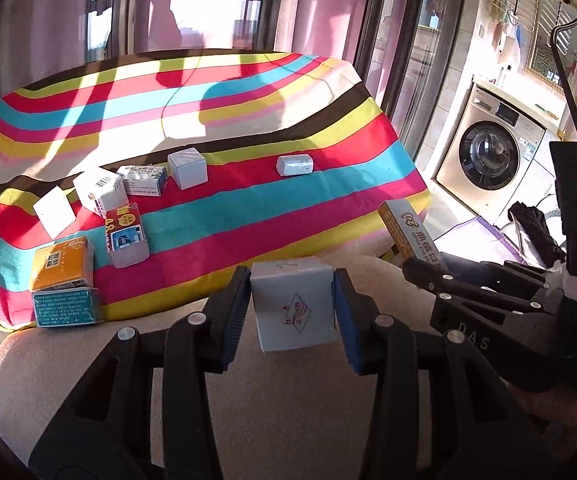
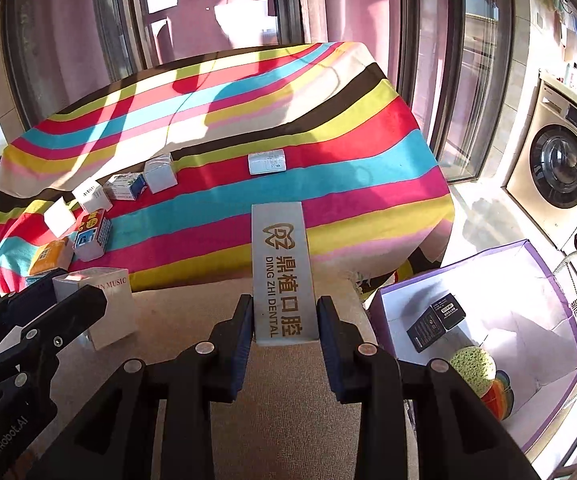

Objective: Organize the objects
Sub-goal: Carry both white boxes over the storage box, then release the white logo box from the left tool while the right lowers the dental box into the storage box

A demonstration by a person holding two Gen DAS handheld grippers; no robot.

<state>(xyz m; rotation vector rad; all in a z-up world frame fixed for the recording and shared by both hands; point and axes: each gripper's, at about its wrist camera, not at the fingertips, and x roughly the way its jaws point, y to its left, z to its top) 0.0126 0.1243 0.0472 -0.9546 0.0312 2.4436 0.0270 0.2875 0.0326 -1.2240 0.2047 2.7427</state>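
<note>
My left gripper (image 1: 293, 308) is shut on a small white box (image 1: 294, 306) with a red diamond logo, held above a beige surface. My right gripper (image 2: 284, 322) is shut on a long silver box (image 2: 281, 272) printed DING ZHI DENTAL. Each gripper shows in the other's view: the right gripper (image 1: 416, 266) with its dental box (image 1: 406, 232) at the right, the left gripper (image 2: 82, 300) with the white box (image 2: 102, 304) at the left. Several small boxes lie on the striped cloth (image 1: 248, 208), among them an orange box (image 1: 62, 262) and a lone white box (image 1: 294, 165).
An open white bin with purple rim (image 2: 528, 320) sits low at the right, holding a black box (image 2: 434, 320) and a yellow-green sponge ball (image 2: 472, 368). A washing machine (image 1: 488, 156) stands at the far right. Glass doors and pink curtains rise behind the striped table.
</note>
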